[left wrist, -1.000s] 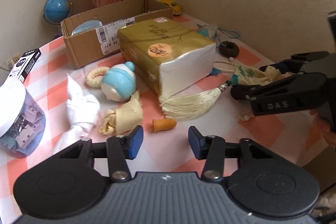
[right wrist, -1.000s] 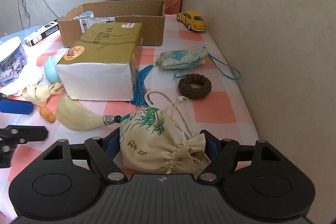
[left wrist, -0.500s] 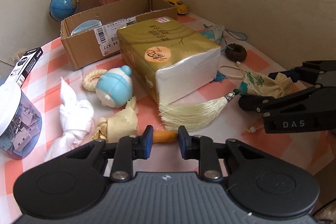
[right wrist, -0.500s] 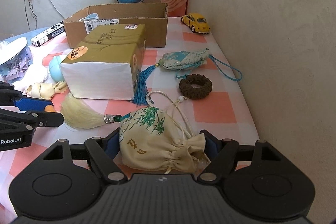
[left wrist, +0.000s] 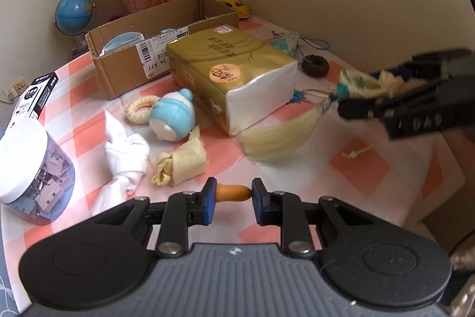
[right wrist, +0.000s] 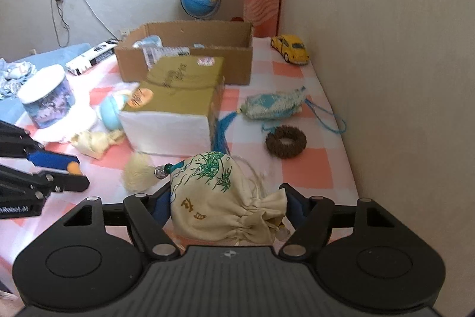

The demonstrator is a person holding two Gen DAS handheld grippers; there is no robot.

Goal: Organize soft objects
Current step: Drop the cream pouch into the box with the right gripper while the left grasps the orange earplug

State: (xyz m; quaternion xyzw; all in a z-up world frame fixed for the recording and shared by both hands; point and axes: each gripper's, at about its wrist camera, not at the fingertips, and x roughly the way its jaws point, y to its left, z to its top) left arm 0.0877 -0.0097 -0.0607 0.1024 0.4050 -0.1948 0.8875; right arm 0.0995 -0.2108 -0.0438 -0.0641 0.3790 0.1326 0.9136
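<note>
The left gripper point(left wrist: 231, 199) is pinching a small orange rubbery piece point(left wrist: 233, 193) end to end, its blue pads pressed on both tips, at the near edge of the checked tablecloth point(left wrist: 360, 165). The piece's long axis runs left to right across the jaws, with the narrower tip to the right. It looks light and squashy, so this end-on hold could let it pop out — a grip across its thicker middle would probably be surer.

The right gripper point(right wrist: 225, 208) has its jaws closing around a cream drawstring pouch point(right wrist: 213, 195) printed with green bamboo. The pads press on its sides, and the pouch appears lifted clear of the cloth. The pouch is soft and likely light; its body yields, so the gathered neck or the mid-body are the sensible places to hold. Its long axis runs near to far, the cinched neck toward the gripper body and the rounded bottom pointing away. A pale tassel point(right wrist: 138, 172) trails from its far end to the left and will swing freely.

Farther off sit a gold tissue pack point(left wrist: 234, 73) and, behind it, an open cardboard box point(left wrist: 118, 73) — probably where the soft things go.
</note>
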